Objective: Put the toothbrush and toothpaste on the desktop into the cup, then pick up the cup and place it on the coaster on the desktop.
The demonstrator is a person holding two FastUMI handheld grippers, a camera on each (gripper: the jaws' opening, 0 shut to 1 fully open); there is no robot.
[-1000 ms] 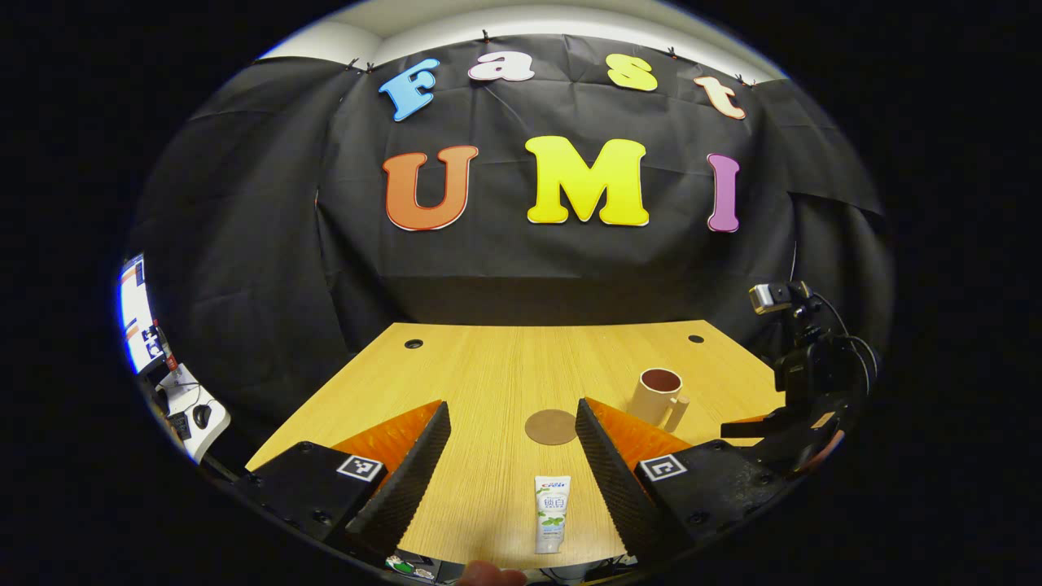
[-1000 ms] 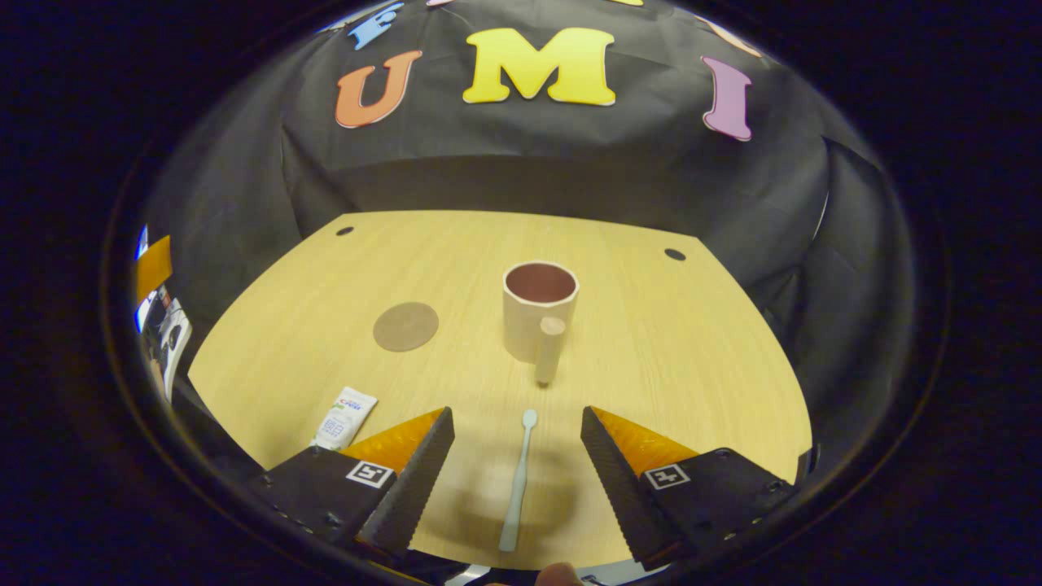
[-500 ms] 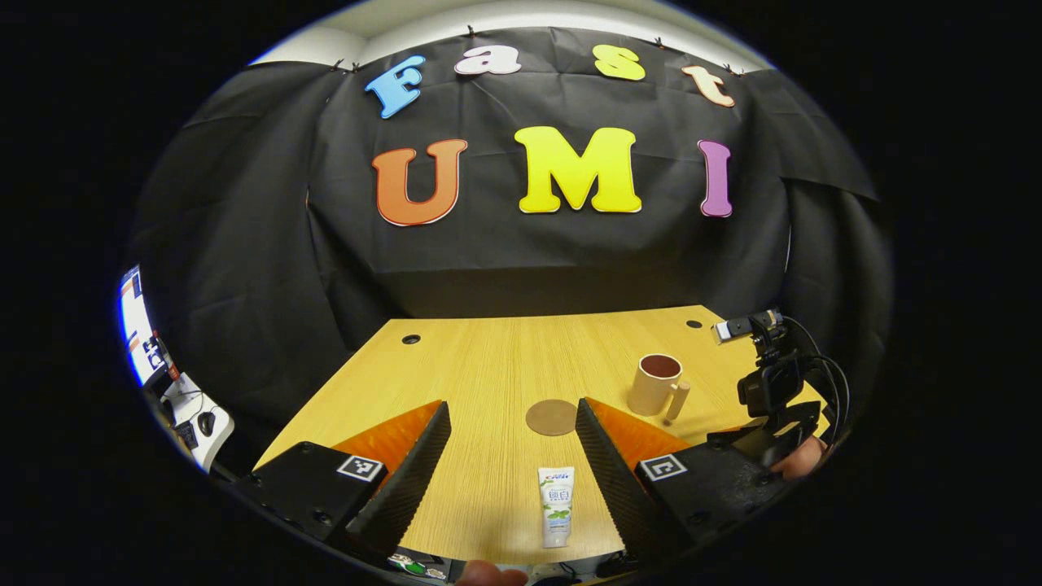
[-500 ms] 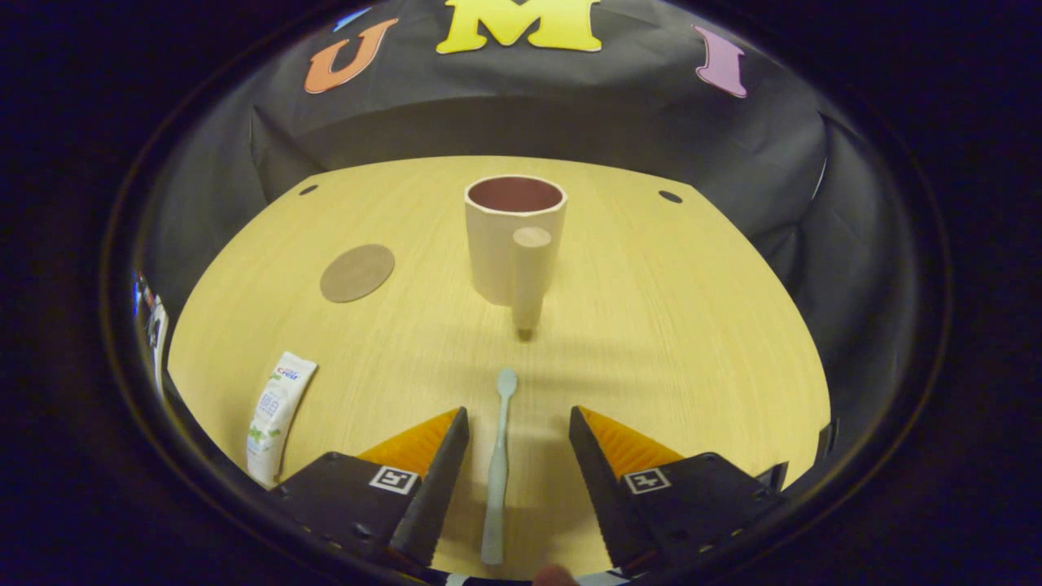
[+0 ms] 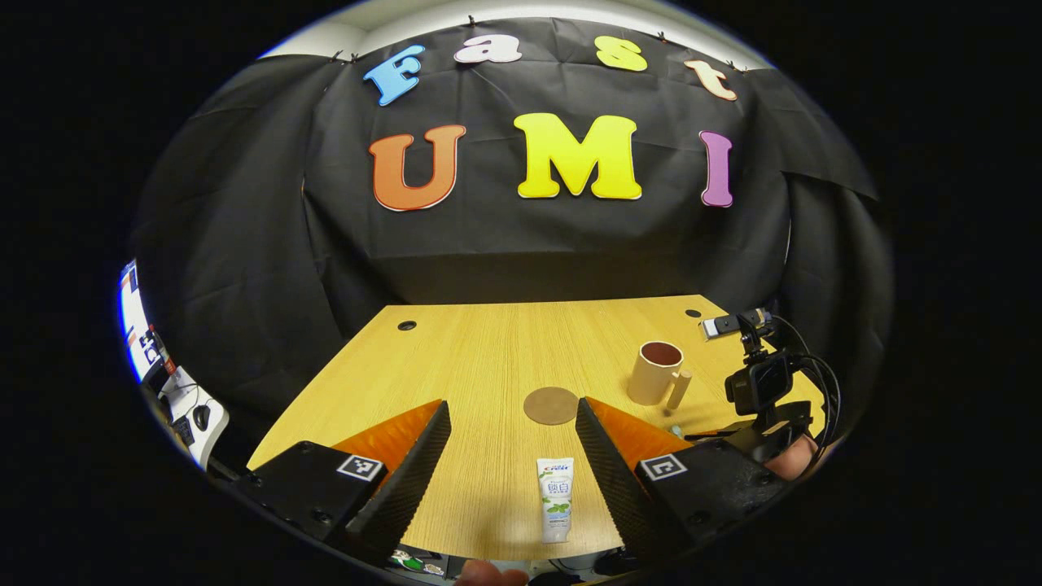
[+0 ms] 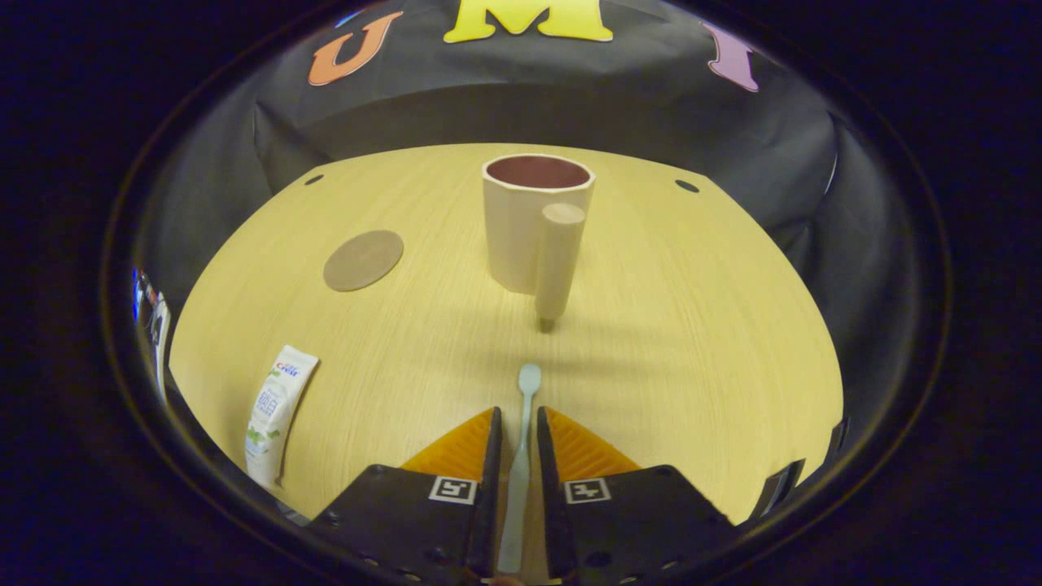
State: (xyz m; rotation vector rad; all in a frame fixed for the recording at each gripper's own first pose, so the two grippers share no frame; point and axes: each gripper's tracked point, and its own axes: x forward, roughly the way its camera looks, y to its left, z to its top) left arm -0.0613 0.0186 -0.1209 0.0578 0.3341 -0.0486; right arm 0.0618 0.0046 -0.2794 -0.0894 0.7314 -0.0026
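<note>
Pale-green toothbrush (image 6: 518, 456) lies on the wooden desktop (image 6: 692, 325), handle clamped between your right gripper (image 6: 516, 423) fingers — cup (image 6: 533, 220) just beyond. Your left gripper (image 5: 513, 439) gapes above the toothpaste (image 5: 555, 509). Lift unevenly and the thin handle may pivot — missing the cup.

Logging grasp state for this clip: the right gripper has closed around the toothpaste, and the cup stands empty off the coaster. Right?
Not quite. The right gripper has closed around the toothbrush, not the toothpaste, which lies flat on the desk to the left; the right gripper view shows this. The cup does stand empty, off the coaster.
</note>
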